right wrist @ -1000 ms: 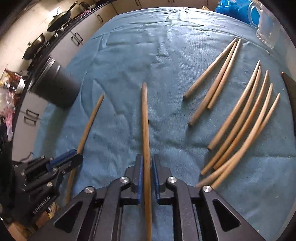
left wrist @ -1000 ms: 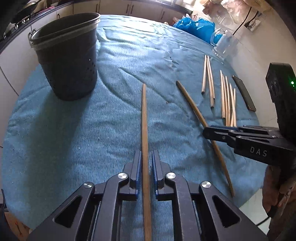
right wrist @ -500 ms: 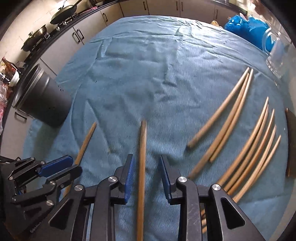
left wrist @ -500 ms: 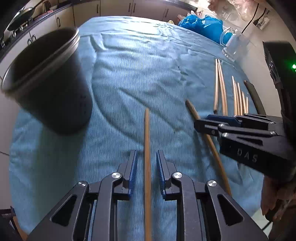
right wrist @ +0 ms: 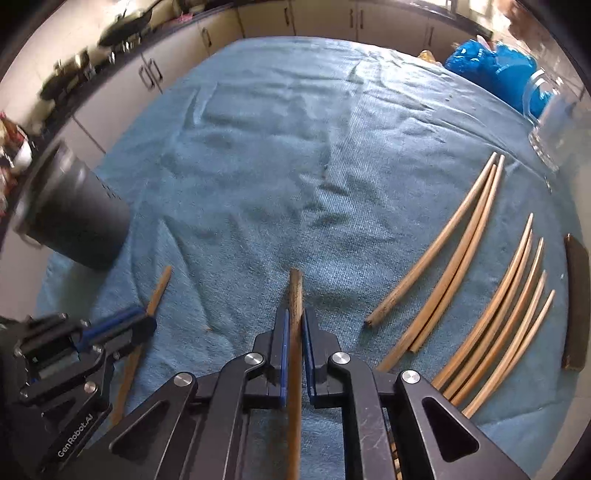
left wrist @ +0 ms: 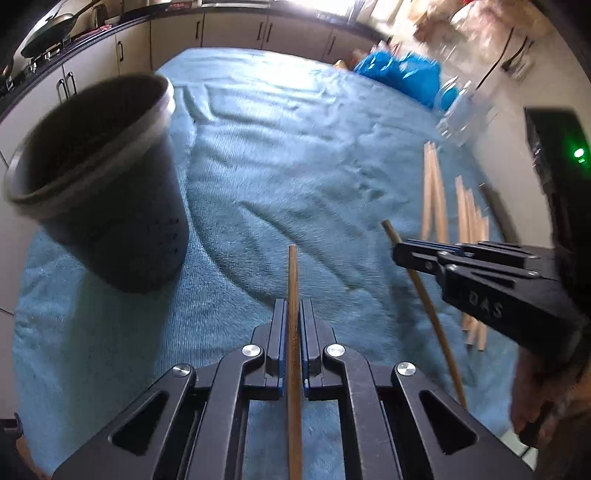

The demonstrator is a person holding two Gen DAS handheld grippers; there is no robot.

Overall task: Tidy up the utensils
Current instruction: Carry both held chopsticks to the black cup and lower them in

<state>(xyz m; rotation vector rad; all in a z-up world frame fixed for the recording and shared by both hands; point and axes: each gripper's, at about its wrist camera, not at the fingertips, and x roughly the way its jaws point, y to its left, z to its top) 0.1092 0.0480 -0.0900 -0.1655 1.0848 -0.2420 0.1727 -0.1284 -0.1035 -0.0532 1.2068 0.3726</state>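
Two chopsticks are in my grips, one per hand: my left gripper (left wrist: 292, 314) is clamped on a wooden chopstick (left wrist: 292, 273) whose tip sticks out ahead of the blue pads while its rear end runs off the bottom of the left wrist view, and my right gripper (right wrist: 294, 325) is clenched on a second chopstick (right wrist: 295, 291) that is likewise cut off at the lower edge of its own view. Whether either stick touches the blue towel (left wrist: 295, 155) below, I cannot tell. From the left camera, the right gripper's black body sits just to my right, its fingers covering part of the stick it holds. Beyond that, on the towel, loose chopsticks lie side by side: a pair (right wrist: 450, 254), then a row of five (right wrist: 509, 306), some near ends hidden behind my right gripper's frame. A dark flat piece (right wrist: 576, 299) lies at the far right edge; I cannot make out what it is. To the left stands the dark perforated utensil holder (left wrist: 107, 192), blurred. Furthest off, a clear glass jug (right wrist: 557, 129) and a blue bag (right wrist: 495, 74), both smeared, then kitchen cabinets (left wrist: 229, 33).
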